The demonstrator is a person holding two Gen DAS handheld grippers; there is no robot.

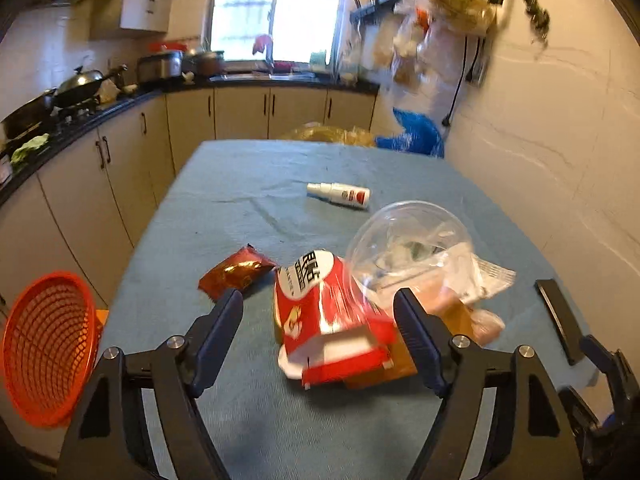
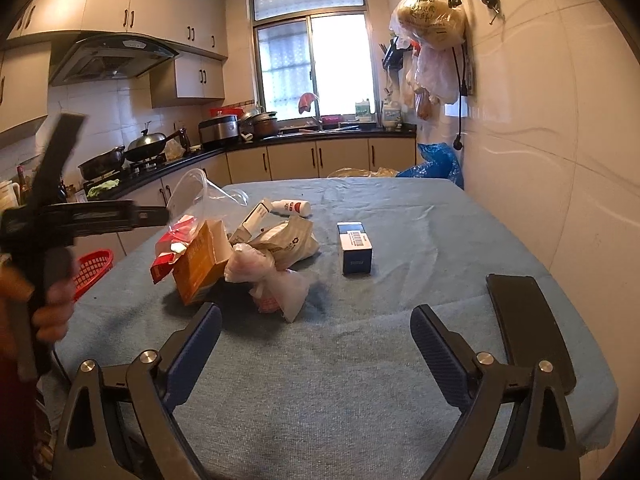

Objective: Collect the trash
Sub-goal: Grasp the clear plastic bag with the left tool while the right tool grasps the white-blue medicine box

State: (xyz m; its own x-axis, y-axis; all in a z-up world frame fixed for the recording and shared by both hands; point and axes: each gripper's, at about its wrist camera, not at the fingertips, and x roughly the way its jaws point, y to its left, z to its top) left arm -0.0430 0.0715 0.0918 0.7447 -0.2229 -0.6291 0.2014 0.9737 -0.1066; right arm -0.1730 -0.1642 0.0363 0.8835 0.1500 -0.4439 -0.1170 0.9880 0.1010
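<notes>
Step in hand looks like pickup: my left gripper (image 1: 318, 320) hangs open and empty around the red snack carton (image 1: 328, 320) on the table (image 1: 240, 200), right gripper (image 2: 316, 332) open and empty; next, close, carry to the orange basket (image 1: 48, 348).

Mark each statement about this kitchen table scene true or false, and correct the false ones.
1. The small white spray bottle stands upright. False: it lies on its side on the blue tablecloth.
2. An orange mesh basket sits off the table's left edge. True.
3. The left gripper is clamped on the red carton. False: the carton lies between open fingers, which do not press on it.
4. The right gripper holds nothing. True.
5. The dark blue box sits inside the trash pile. False: it stands apart, to the pile's right.
</notes>
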